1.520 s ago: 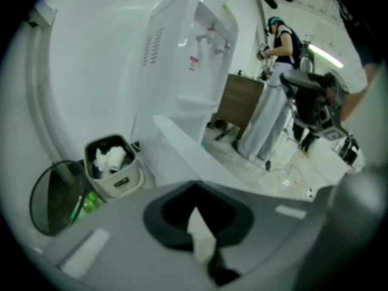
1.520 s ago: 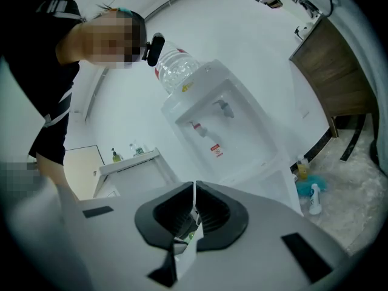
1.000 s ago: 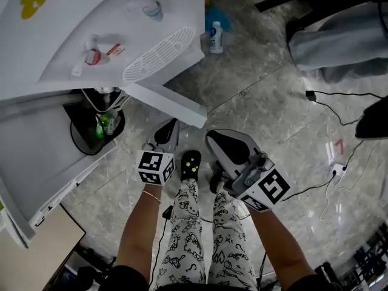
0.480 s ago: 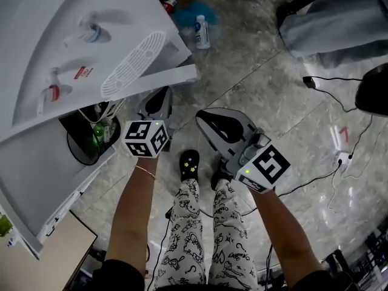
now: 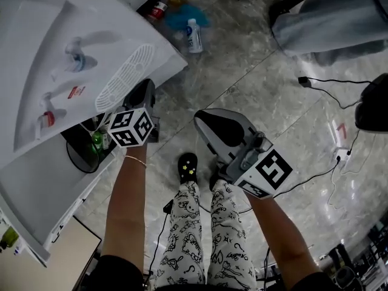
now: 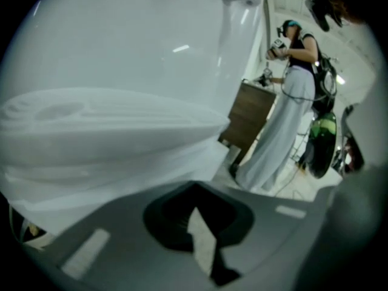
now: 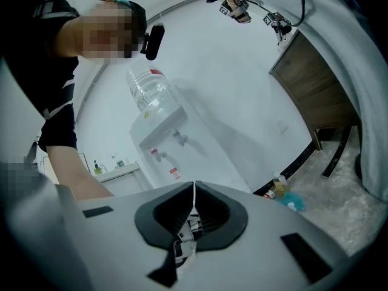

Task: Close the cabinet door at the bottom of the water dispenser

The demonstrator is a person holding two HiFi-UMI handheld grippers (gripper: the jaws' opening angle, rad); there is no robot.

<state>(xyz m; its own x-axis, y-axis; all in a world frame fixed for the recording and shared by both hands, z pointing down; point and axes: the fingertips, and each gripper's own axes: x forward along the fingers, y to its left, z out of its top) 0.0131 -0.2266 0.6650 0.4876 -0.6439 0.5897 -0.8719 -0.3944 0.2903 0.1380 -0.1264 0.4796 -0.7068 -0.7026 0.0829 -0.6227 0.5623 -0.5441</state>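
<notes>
The white water dispenser [image 5: 73, 29] fills the upper left of the head view, with two taps and a slotted drip tray [image 5: 126, 77]. My left gripper [image 5: 147, 85] is shut, its tip tucked just under the tray against the dispenser's lower front. The cabinet door is hidden below that overhang. In the left gripper view the gripper [image 6: 195, 206] points at a close white surface [image 6: 121, 174] under a rounded ledge. My right gripper [image 5: 201, 117] hangs shut and empty over the floor. In its own view it [image 7: 194, 185] faces the dispenser [image 7: 159, 126] from a distance.
A dark round hollow [image 5: 82, 153] holding a green item sits left of my left gripper, beside a large white panel [image 5: 42, 193]. Bottles [image 5: 193, 35] and a teal cloth [image 5: 182, 14] lie by the wall. Cables [image 5: 327, 83] cross the marble floor on the right. Another person [image 6: 285, 120] stands nearby.
The door edge that stuck out to the right has swung in under the drip tray and out of sight. My left gripper followed it up and left. The right gripper barely moved.
</notes>
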